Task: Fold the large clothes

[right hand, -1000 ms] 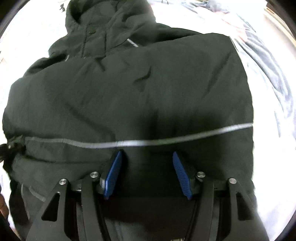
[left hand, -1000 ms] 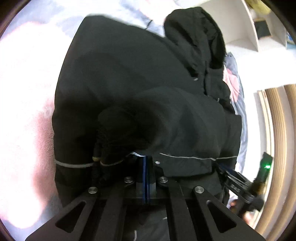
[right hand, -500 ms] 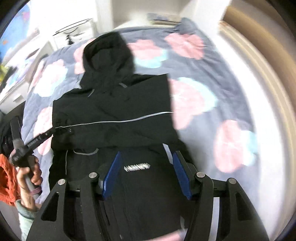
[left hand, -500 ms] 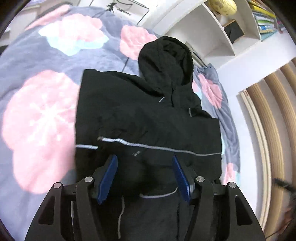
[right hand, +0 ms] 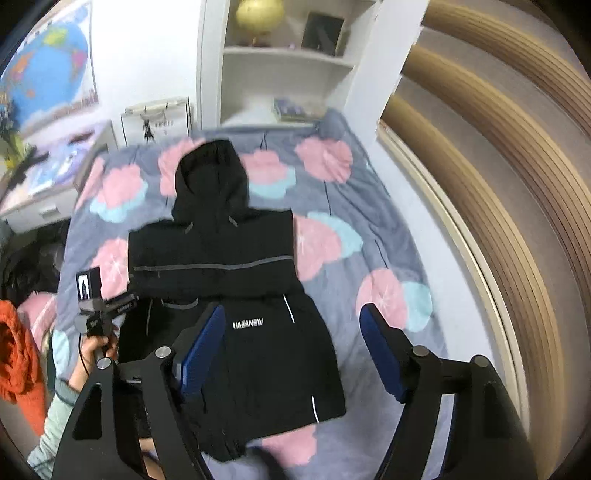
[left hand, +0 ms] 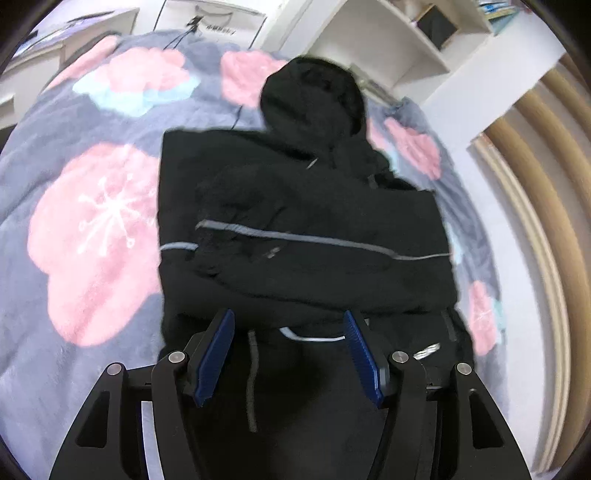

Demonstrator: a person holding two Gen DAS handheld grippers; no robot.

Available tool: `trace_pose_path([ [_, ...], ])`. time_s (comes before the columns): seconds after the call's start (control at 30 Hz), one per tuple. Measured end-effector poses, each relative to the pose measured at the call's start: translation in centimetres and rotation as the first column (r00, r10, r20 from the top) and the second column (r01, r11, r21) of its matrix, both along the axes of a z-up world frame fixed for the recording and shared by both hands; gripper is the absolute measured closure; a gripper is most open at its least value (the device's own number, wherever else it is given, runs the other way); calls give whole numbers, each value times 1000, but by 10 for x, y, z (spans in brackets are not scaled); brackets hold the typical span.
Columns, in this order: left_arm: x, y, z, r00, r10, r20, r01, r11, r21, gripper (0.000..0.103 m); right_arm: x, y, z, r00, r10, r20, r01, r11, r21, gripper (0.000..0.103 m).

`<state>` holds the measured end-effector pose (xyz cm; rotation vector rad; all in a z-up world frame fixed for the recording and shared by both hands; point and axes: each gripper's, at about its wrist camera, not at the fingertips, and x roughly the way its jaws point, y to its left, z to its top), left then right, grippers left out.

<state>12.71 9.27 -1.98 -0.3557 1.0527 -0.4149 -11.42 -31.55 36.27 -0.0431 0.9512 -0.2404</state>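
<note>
Black hooded jacket (right hand: 221, 266) flat on the floral bedspread (right hand: 332, 240), sleeves folded across the chest, long axis along the bed, hood toward the shelves (right hand: 288, 62). Left gripper (left hand: 288, 354) and right gripper (right hand: 291, 350) both spread wide above the hem, holding nothing

A black hooded jacket (right hand: 236, 273) lies on the flower-patterned bed (right hand: 332, 206).

I count one black hooded jacket (right hand: 221, 266) lying on one floral bedspread (right hand: 332, 177). I have two grippers: the left gripper (left hand: 288, 354) and the right gripper (right hand: 291, 354), each with two blue pads. On the shelves I count one gold globe (right hand: 258, 14), and one world map (right hand: 48, 74) on the wall.
</note>
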Motion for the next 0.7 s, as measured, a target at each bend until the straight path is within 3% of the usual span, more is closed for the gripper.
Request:
trace_pose_path([
  [0.1,-14,5,39,998,-5,65,3,1000,28,40,5,-7,1,999,-9,41,7,999,54,26],
  [0.23,-29,36,78,985,65,162,-49,994,-101,34,34,-12,-10,998,4,63,-13,989,148,26],
  [0.3,-29,48,73,974,100,204,-72,987,-141,30,56,-13,-17,997,23,72,-36,983,182,26],
  [0.4,-19,49,53,966,118,231,-110,993,-48,30,89,-17,-30,993,52,106,-72,977,199,26],
  [0.53,22,45,51,969,154,193,-138,986,-94,30,154,-39,-65,986,86,142,-117,966,230,26],
  [0.6,62,35,57,970,152,189,-134,986,-102,30,196,-48,-89,978,111,177,-151,962,229,26],
  [0.7,128,5,65,970,110,215,-104,994,-37,30,268,-56,-138,964,138,229,-192,953,236,25],
])
